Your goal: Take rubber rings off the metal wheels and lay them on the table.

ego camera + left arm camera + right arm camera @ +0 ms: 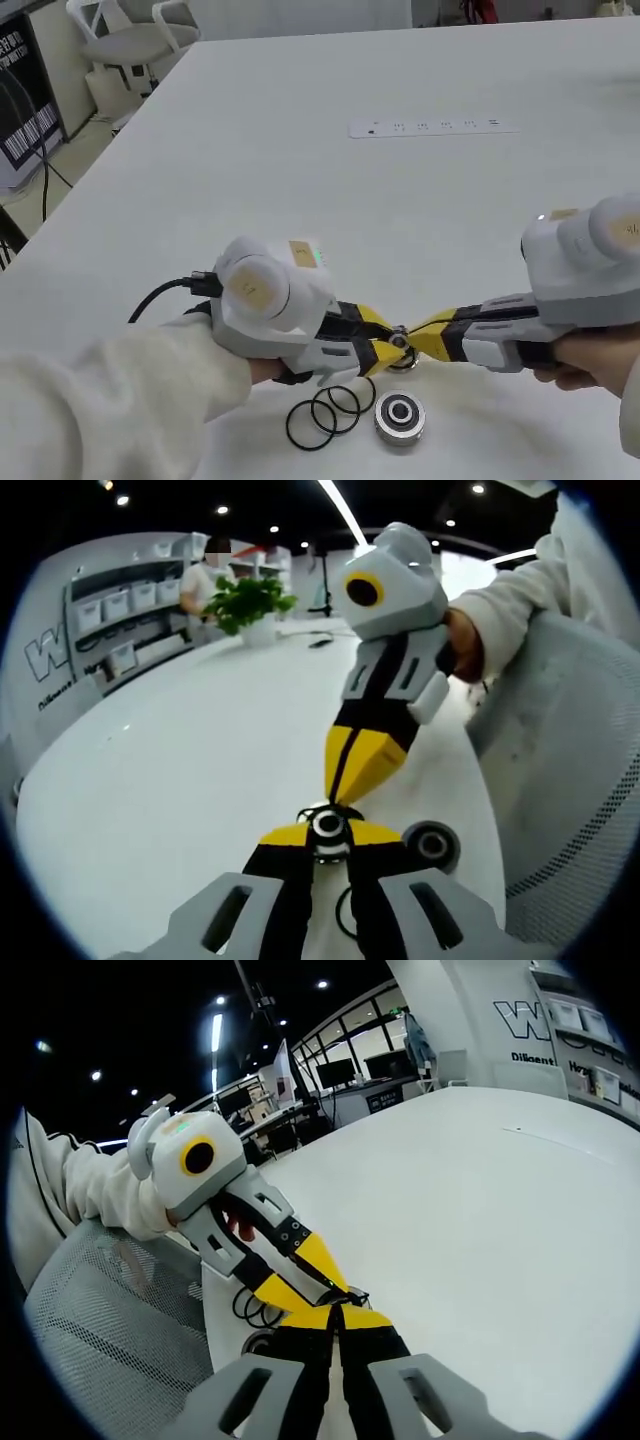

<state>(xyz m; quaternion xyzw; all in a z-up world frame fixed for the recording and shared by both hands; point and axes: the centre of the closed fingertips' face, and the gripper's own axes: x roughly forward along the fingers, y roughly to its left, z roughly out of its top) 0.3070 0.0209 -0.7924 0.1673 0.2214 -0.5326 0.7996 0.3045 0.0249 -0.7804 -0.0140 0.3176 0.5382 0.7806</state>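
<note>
A small metal wheel (400, 343) is held just above the near part of the white desk (300, 180), between the two tools, which meet there tip to tip. The left tool (327, 832) is closed on this wheel: in the left gripper view its yellow tips are seen pressed against either side of it. The right tool (343, 1308) is seen on the right, its jaws drawn together with the tips set at the wheel's rim. Whether a ring is pinched between them cannot be told.

Three black rubber rings (325, 410) are laid overlapping on the desk, on the near side of the left tool. A second metal wheel (400, 418) is set flat just to their right.

Little writing can be read. A beige sticker (302, 252) is carried on the left tool's white housing, but its print is too small to be made out. Far across the desk a white power strip (435, 127) is laid. At the far left a dark banner (25, 110) is marked with a barcode and white characters that are not legible. In the right gripper view a wall sign (528, 1030) is lettered with a large "W" and, beneath it, the word "Diligent". In the left gripper view a large "W" is shown again beside shelves (115, 615) of bins, and a potted plant (248, 600) is stood at the far end of the desk.
</note>
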